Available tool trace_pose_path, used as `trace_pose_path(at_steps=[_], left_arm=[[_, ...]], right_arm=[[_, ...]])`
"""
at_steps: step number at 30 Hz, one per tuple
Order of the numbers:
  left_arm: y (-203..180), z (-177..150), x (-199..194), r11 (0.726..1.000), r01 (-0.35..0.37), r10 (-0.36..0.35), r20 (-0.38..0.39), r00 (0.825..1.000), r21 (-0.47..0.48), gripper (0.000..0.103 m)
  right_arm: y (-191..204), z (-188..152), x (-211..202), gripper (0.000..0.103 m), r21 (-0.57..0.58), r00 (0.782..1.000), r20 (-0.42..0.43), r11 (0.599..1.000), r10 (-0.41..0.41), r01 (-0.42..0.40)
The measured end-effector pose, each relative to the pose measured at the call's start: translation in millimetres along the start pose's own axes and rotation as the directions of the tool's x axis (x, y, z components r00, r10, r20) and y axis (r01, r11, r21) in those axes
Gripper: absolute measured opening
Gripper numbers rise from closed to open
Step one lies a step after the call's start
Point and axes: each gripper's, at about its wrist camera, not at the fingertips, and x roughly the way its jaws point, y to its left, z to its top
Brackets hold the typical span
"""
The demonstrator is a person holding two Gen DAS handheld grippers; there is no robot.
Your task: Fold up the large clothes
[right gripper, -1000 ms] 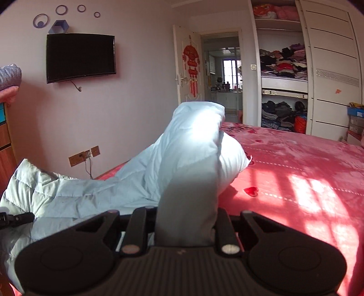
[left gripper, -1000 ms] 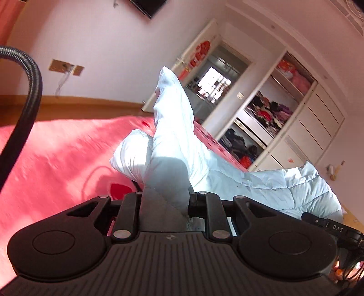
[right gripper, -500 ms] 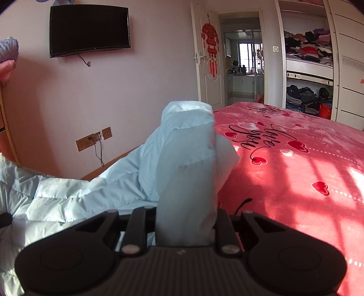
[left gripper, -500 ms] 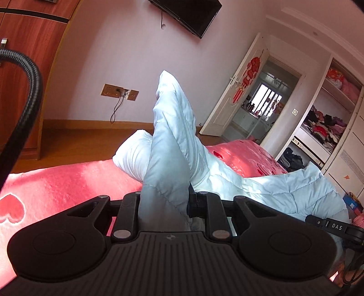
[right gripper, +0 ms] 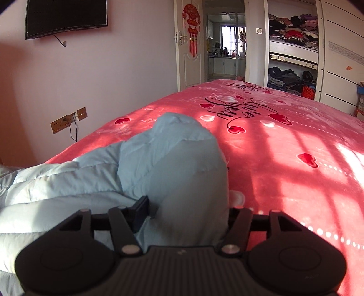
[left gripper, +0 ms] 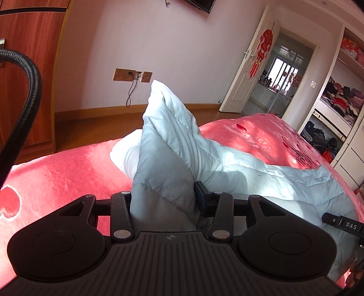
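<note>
A pale blue quilted down jacket lies across the red bed. My left gripper has a bunched fold of it between its fingers; the jaws stand wider than before, one dark pad shows beside the cloth. My right gripper has another thick fold of the jacket between its fingers, jaws also spread, one pad visible at the left. Both folds rest low, near the bedspread. The other gripper's body shows at the right edge.
The red heart-print bedspread stretches ahead and right. Beyond are a wooden wardrobe, wall sockets, a wall TV, an open door and open closet shelves with clothes. A black cable crosses the left view.
Both grippers have come down toward the bed with the jacket. The held folds have sagged and spread, and both pairs of jaws have widened.
</note>
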Motion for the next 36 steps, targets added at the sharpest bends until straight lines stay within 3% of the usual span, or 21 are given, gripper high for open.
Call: trace_pose_path(at_steps=[2, 4, 7, 11, 14, 18, 22, 26, 31, 36], left_arm=[[-9, 4, 4, 0.999, -0.031, 0.031, 0.012, 0.999, 0.005, 0.063], [-8, 7, -2, 0.998, -0.065, 0.065, 0.037, 0.997, 0.007, 0.081], [-5, 13, -16, 0.994, -0.111, 0.11, 0.104, 0.989, 0.001, 0.091], [-4, 22, -44, 0.995, -0.103, 0.102, 0.204, 0.974, -0.007, 0.093], [-11, 23, -56, 0.999, -0.041, 0.036, 0.247, 0.968, 0.014, 0.092], [-29, 20, -40, 0.997, 0.073, -0.078, 0.193, 0.978, 0.036, 0.092], [-37, 12, -20, 0.995, -0.031, 0.022, 0.102, 0.995, 0.093, 0.089], [-35, 8, -3, 0.979, -0.132, 0.131, 0.012, 0.991, 0.153, 0.09], [-29, 8, 7, 0.976, -0.153, 0.16, -0.035, 0.987, 0.152, 0.098], [-30, 13, -4, 0.978, -0.151, 0.153, -0.007, 0.988, 0.145, 0.097]], right_arm=[[-5, 1, -6, 0.079, 0.007, 0.999, 0.014, 1.0, -0.029, 0.029], [-14, 2, -16, 0.081, 0.017, 0.999, 0.032, 0.999, -0.038, 0.037], [-25, 4, -33, 0.081, 0.035, 0.997, 0.058, 0.999, -0.041, 0.039], [-30, 2, -55, 0.081, 0.037, 0.992, 0.118, 0.998, 0.037, -0.042], [-26, -1, -60, 0.075, 0.034, 0.981, 0.125, 0.988, 0.148, -0.153], [-7, -7, -45, 0.066, 0.029, 0.971, 0.05, 0.972, 0.233, -0.235], [3, -17, -19, 0.063, 0.043, 0.978, -0.027, 0.978, 0.205, -0.204], [1, -27, -3, 0.062, 0.071, 0.978, -0.063, 0.978, 0.199, -0.195], [2, -34, 6, 0.063, 0.081, 0.975, -0.088, 0.977, 0.206, -0.199], [-3, -28, -12, 0.068, 0.109, 0.974, -0.084, 0.973, 0.211, -0.201]])
